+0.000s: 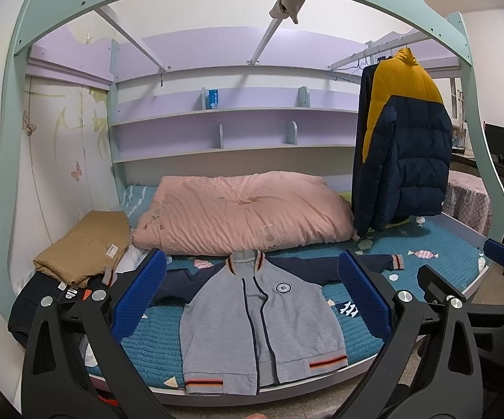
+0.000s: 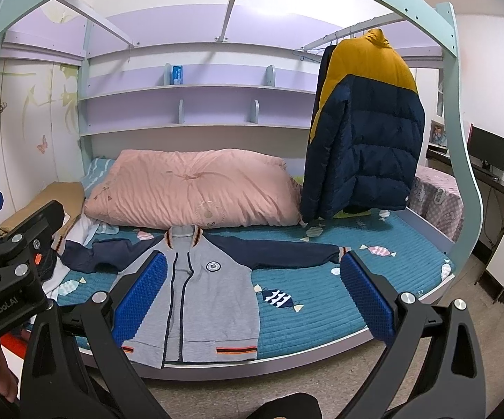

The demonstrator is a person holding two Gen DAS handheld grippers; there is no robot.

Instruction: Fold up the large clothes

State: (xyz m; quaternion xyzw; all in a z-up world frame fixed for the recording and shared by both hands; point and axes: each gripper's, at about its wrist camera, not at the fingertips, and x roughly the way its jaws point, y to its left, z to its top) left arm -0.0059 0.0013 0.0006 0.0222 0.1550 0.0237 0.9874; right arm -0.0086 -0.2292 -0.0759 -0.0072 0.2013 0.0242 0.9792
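Observation:
A grey zip jacket (image 1: 262,317) (image 2: 199,300) with navy sleeves and striped cuffs lies flat, front up, on the teal bed cover (image 1: 437,262) (image 2: 321,314), its hem at the bed's front edge. The right-hand sleeve stretches out straight; the other sleeve is bunched near the collar. My left gripper (image 1: 252,296) hovers open in front of the bed, fingers framing the jacket, nothing between them. My right gripper (image 2: 252,300) is open too, above the jacket's right half and bare cover. Each gripper shows at the edge of the other's view.
A pink quilt (image 1: 245,209) lies behind the jacket. A folded tan garment (image 1: 84,248) and dark clothes (image 1: 32,300) sit at the bed's left. A yellow-and-navy puffer coat (image 1: 405,139) hangs from a rail at right. A mint bed frame (image 1: 4,139) arches overhead. A desk with monitor (image 2: 489,150) stands far right.

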